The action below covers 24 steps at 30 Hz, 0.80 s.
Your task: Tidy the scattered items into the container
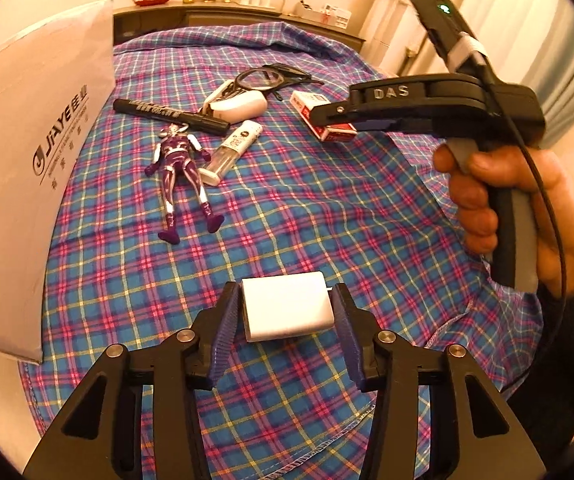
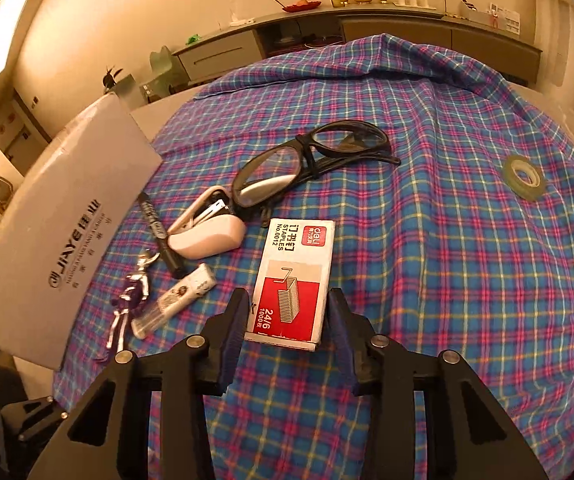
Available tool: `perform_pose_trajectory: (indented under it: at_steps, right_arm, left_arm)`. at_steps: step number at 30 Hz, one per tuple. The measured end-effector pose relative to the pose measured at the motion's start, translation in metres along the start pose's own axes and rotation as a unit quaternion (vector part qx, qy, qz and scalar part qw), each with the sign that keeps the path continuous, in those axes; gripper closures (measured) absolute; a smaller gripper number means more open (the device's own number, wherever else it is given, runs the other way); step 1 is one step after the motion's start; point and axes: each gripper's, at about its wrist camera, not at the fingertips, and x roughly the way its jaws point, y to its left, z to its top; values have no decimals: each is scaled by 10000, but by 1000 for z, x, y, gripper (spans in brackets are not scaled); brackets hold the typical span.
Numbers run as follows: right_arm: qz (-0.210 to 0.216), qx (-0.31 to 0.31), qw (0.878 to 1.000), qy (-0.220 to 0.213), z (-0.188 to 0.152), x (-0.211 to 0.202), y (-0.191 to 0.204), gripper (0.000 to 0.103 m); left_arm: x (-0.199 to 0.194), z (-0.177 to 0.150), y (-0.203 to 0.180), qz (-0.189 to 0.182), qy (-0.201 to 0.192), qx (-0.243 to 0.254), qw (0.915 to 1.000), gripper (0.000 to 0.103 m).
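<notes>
My left gripper [image 1: 285,308] has its jaws around a white charger block [image 1: 287,307] on the plaid cloth; both pads touch its sides. My right gripper [image 2: 289,312] straddles a red and white staple box [image 2: 293,280], its pads at the box's sides. It also shows in the left wrist view [image 1: 327,118] over the staple box [image 1: 337,132]. The white cardboard container [image 1: 27,168] stands at the left; it also shows in the right wrist view [image 2: 59,216]. A purple toy figure [image 1: 181,168], a black marker [image 1: 167,114], a white stapler [image 1: 239,106] and black glasses [image 1: 267,78] lie between.
A small clear bottle with a white label [image 1: 233,146] lies next to the figure. A roll of tape [image 2: 524,178] lies at the far right of the cloth. A sideboard [image 2: 367,24] with cups and bowls runs along the back wall.
</notes>
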Motion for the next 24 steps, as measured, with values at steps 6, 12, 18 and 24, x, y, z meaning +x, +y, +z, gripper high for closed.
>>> perform_pose_trajectory:
  at_steps: [6, 12, 18, 24]
  right_arm:
    - [165, 87, 9998, 9, -10, -6, 3, 62]
    - [235, 20, 9997, -26, -18, -14, 11, 61]
    - [291, -64, 9995, -69, -28, -24, 20, 61]
    - [364, -150, 9992, -116, -41, -36, 29, 61]
  left_arm:
    - [-5, -2, 7, 1, 22, -303, 9995, 55]
    - [-18, -2, 5, 99, -70, -383, 9992, 55]
    - [-30, -1, -1, 174, -163, -372, 9990, 55]
    - [-45, -3, -4, 225, -256, -366, 9987, 55]
